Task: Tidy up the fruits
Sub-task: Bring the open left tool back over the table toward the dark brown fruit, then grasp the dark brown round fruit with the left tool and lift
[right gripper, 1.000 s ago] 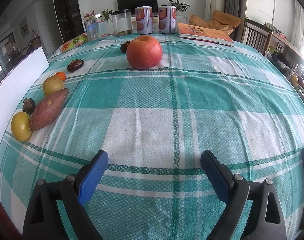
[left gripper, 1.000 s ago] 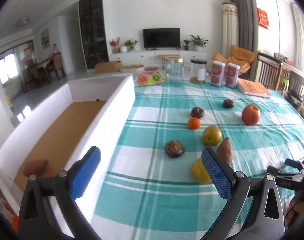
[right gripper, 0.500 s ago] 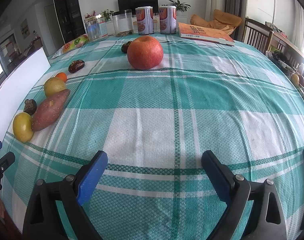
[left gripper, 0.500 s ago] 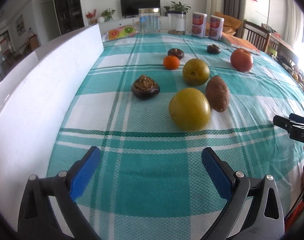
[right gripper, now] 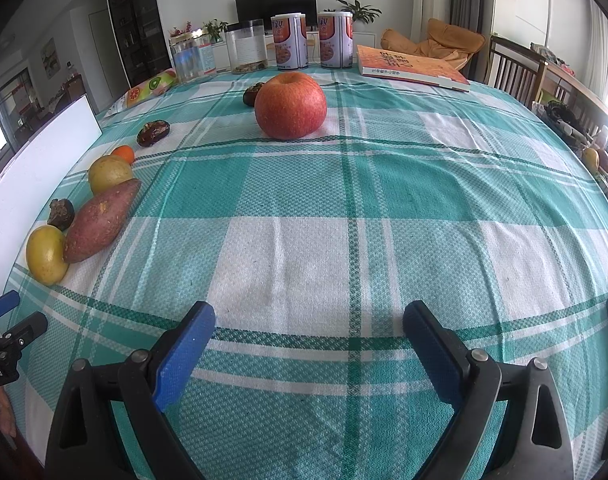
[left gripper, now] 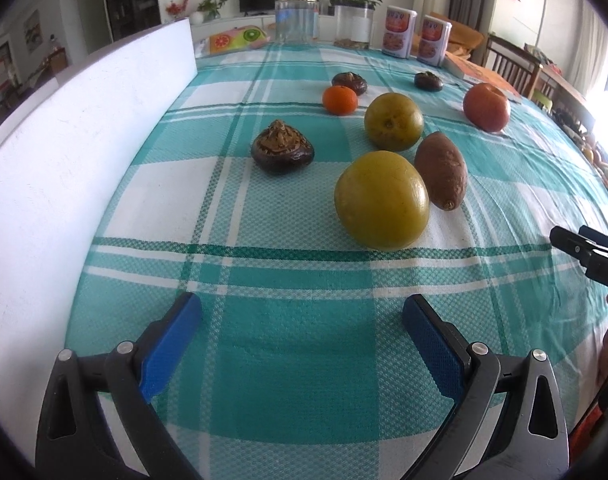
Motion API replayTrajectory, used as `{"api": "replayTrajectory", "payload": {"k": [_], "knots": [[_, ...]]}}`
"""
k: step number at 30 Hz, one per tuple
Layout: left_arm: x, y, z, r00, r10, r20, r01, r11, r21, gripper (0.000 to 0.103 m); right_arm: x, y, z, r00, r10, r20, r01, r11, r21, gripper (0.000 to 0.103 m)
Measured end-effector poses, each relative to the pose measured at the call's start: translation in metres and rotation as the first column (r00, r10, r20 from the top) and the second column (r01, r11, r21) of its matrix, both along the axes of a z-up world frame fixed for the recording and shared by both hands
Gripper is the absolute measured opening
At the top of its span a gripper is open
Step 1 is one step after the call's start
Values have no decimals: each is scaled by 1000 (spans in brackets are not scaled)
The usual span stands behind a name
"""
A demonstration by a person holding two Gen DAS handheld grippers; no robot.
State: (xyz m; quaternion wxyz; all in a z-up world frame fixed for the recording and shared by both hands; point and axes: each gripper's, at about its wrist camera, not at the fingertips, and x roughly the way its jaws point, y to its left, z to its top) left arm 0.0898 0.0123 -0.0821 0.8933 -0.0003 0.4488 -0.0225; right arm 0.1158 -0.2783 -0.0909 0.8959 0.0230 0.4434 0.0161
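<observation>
My left gripper (left gripper: 301, 316) is open and empty, low over the checked cloth, a short way in front of a yellow-green fruit (left gripper: 382, 200). Beside that fruit lie a sweet potato (left gripper: 442, 170), a dark mangosteen (left gripper: 281, 152), a second yellow-green fruit (left gripper: 393, 121), a small orange (left gripper: 340, 100) and a red apple (left gripper: 486, 106). My right gripper (right gripper: 308, 322) is open and empty over bare cloth. The red apple (right gripper: 290, 105) lies far ahead of it; the sweet potato (right gripper: 99, 220) and yellow fruit (right gripper: 46, 254) lie to its left.
A white box wall (left gripper: 75, 152) runs along the left of the table. Jars (left gripper: 296, 17), two cans (left gripper: 400, 32) and an orange book (right gripper: 410, 66) stand at the far edge. Chairs (right gripper: 516, 76) line the right side.
My left gripper has swung from over the white box down toward the table and closer to the yellow-green fruit. My right gripper has barely moved.
</observation>
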Motion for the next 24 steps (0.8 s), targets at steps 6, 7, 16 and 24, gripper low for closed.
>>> {"api": "replayTrajectory", "payload": {"k": [6,7,16,24], "knots": [[0,-1,0,1000,2,2,-2,1000,7,102,0,0,0,1000,0,0,0,1000,1,95],[0,0,-1,1000,3,2,-3,1000,8,102,0,0,0,1000,0,0,0,1000,1,95],[1,0,-1,1000,4,5,-4,1000,10,102,0,0,0,1000,0,0,0,1000,1,96],[2,0,-1,1000,10,10,-11,1000,11,102,0,0,0,1000,0,0,0,1000,2,96]]}}
